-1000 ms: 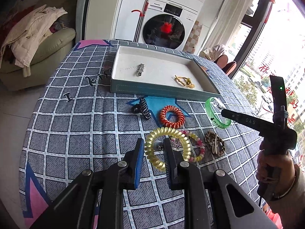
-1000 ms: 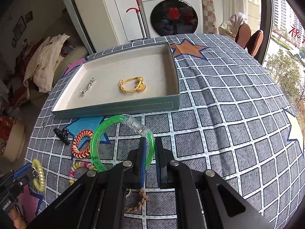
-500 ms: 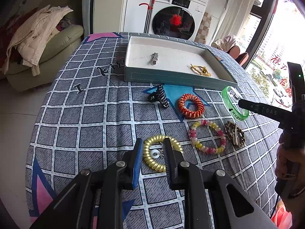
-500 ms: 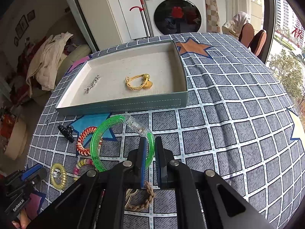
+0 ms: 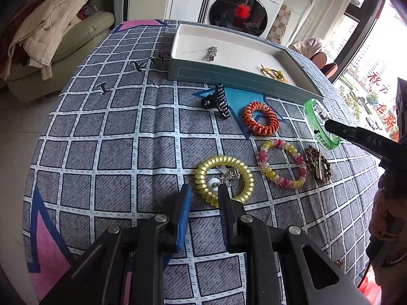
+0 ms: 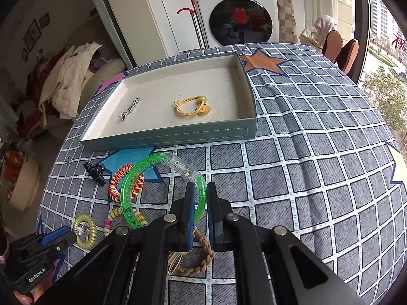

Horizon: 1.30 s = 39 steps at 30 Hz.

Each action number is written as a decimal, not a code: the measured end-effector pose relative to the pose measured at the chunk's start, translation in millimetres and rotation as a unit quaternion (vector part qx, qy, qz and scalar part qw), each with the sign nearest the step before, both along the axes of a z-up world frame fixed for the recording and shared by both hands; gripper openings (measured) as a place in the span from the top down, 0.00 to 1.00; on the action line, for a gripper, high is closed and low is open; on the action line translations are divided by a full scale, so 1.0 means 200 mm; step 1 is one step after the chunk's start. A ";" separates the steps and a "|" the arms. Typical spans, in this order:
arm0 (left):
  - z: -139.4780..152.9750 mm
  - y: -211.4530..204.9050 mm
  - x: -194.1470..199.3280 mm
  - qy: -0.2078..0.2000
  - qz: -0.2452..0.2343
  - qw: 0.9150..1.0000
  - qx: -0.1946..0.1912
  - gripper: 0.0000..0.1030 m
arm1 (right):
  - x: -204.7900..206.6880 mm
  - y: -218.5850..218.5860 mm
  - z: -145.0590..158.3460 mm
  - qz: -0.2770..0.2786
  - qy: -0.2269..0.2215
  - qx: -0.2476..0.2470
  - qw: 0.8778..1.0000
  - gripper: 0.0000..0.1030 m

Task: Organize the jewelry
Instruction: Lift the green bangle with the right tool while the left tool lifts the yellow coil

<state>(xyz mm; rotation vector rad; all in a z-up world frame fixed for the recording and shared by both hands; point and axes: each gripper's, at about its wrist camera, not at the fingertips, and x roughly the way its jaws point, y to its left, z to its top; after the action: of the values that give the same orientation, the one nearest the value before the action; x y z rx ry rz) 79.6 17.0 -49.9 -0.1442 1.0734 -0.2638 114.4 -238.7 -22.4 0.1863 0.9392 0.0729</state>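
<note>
My left gripper is shut on the near rim of a yellow coil hair tie, down at the checked tablecloth. A small silver piece sits inside its ring. From the right wrist view the same gripper and coil show at the lower left. My right gripper is shut on a green bangle and holds it tilted above the cloth. The teal tray behind holds a silver hair clip and a yellow tie with gold beads.
On the cloth lie a black claw clip, an orange coil tie, a pink-and-yellow bead bracelet and a brown braided bracelet. Small black hairpins lie left of the tray. A sofa and a washing machine stand beyond the table.
My left gripper has come down with the yellow coil, from over the bead bracelet to the cloth left of it. The right gripper and green bangle have kept still.
</note>
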 end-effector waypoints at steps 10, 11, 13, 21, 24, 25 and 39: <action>0.05 -0.01 0.02 0.001 -0.011 1.000 -0.008 0.61 | -0.01 -0.01 0.02 -0.001 -0.005 0.003 1.000 0.91; 0.06 0.00 0.03 -0.002 -0.015 1.000 -0.005 0.61 | -0.02 -0.01 0.02 -0.001 -0.005 0.003 1.000 0.91; 0.06 -0.01 0.06 0.000 -0.033 0.999 -0.004 0.61 | -0.01 -0.02 0.02 -0.003 -0.005 0.003 1.000 0.91; 0.00 -0.05 0.12 0.005 -0.071 0.997 0.024 0.61 | -0.02 -0.02 0.03 -0.001 -0.008 0.005 1.000 0.91; -0.01 -0.07 0.12 0.000 -0.085 0.996 0.033 0.61 | -0.03 -0.01 0.04 0.000 -0.009 0.005 1.000 0.91; -0.01 -0.08 0.12 -0.004 -0.089 0.995 0.041 0.61 | -0.03 -0.01 0.04 0.000 -0.009 0.005 1.000 0.91; 0.17 0.00 0.10 -0.045 -0.069 0.996 -0.026 0.73 | -0.04 -0.01 0.06 -0.002 -0.014 0.009 1.000 0.91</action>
<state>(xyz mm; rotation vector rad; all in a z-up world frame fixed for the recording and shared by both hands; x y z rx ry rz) 99.1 16.9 -16.8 -0.1036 0.9886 -0.4198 107.4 -240.9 -10.4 0.2032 0.9107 0.0805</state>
